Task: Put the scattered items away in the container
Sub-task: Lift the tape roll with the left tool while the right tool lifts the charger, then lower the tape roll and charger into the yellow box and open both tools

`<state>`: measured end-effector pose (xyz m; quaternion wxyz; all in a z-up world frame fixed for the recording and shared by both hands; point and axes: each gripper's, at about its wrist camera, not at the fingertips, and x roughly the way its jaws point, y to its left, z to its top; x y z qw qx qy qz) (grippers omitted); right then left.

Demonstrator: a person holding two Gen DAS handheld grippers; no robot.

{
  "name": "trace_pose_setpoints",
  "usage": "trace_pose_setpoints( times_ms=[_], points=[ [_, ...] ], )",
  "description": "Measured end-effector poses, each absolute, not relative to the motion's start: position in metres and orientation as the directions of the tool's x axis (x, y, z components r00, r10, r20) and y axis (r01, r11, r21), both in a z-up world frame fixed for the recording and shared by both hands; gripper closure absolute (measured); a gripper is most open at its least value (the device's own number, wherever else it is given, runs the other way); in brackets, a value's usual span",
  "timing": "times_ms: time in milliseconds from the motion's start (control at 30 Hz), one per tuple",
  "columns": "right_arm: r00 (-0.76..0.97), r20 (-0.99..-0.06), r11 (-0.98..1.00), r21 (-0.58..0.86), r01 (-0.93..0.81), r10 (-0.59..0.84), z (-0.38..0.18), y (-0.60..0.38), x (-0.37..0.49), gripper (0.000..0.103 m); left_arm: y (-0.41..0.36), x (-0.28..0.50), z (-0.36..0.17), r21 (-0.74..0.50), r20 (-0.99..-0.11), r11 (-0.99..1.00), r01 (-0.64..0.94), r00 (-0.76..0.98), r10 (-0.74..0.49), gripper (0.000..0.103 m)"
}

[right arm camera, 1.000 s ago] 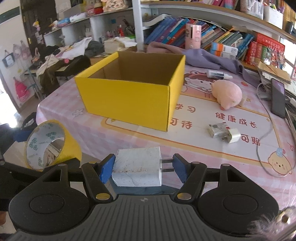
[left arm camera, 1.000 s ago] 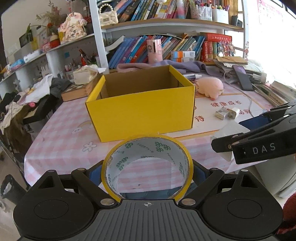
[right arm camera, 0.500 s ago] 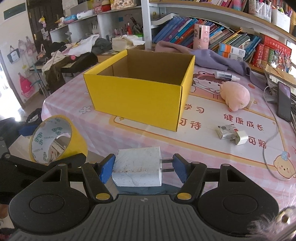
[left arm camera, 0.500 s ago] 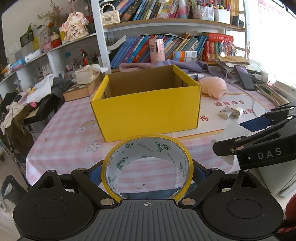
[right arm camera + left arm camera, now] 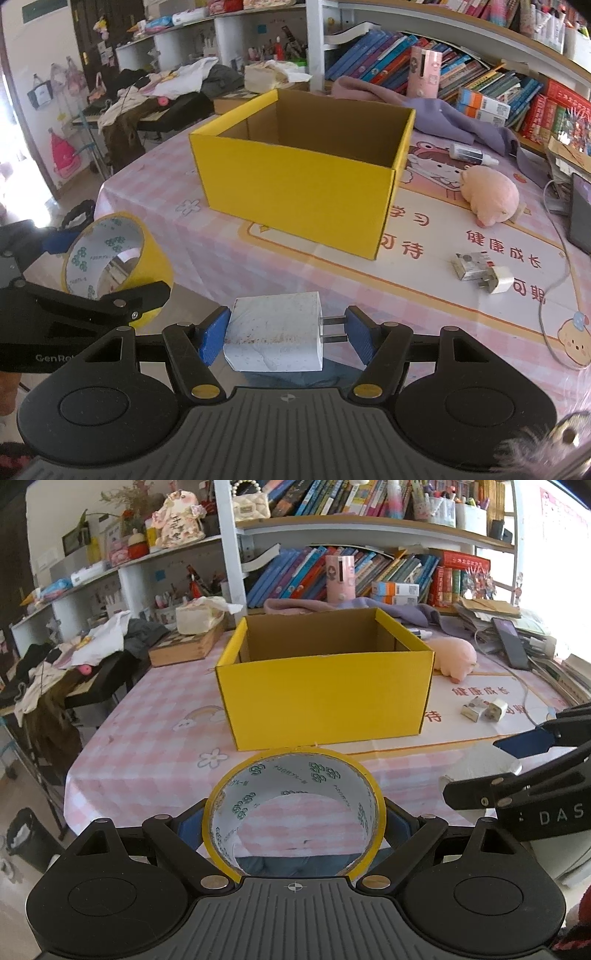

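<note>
Item one, a roll of yellow tape point(image 5: 294, 814), is being gripped across its sides by the left gripper point(image 5: 294, 821) and is being held in the air short of the table's near edge. Item two, a white charger block point(image 5: 275, 336) with two prongs, is being clamped end to end by the right gripper point(image 5: 284, 334), likewise ahead of the near edge. The yellow box point(image 5: 325, 679) is being shown open-topped near the middle of the pink checked tablecloth point(image 5: 147, 746); its floor is being hidden by the near wall, though nothing is being seen inside. Neither held item is judged delivered yet. Still being left loose on the cloth: a small white plug point(image 5: 498, 282) touching a silver adapter point(image 5: 471, 264), a pink plush pig point(image 5: 489, 194) beside the box, and a small white bottle point(image 5: 471, 153) further back. The task is judged to be at an early stage.
</note>
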<state>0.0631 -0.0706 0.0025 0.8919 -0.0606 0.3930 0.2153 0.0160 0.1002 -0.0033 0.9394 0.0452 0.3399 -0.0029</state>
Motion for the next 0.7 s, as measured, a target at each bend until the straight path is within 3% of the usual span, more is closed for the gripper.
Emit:
trace_pose_setpoints(
  times_ms=[467,700],
  points=[
    [0.601,-0.712,0.877,0.041,-0.479,0.362,0.01,-0.057,0.072,0.038,0.113,0.02,0.014,0.084,-0.604,0.996,0.008,0.796,0.044,0.01],
    [0.666,-0.654,0.875,-0.012,-0.484,0.359,0.032,-0.061,0.092,0.038,0.115,0.04,0.038,0.102,-0.559,0.993,0.052,0.829,0.014,0.01]
  ],
)
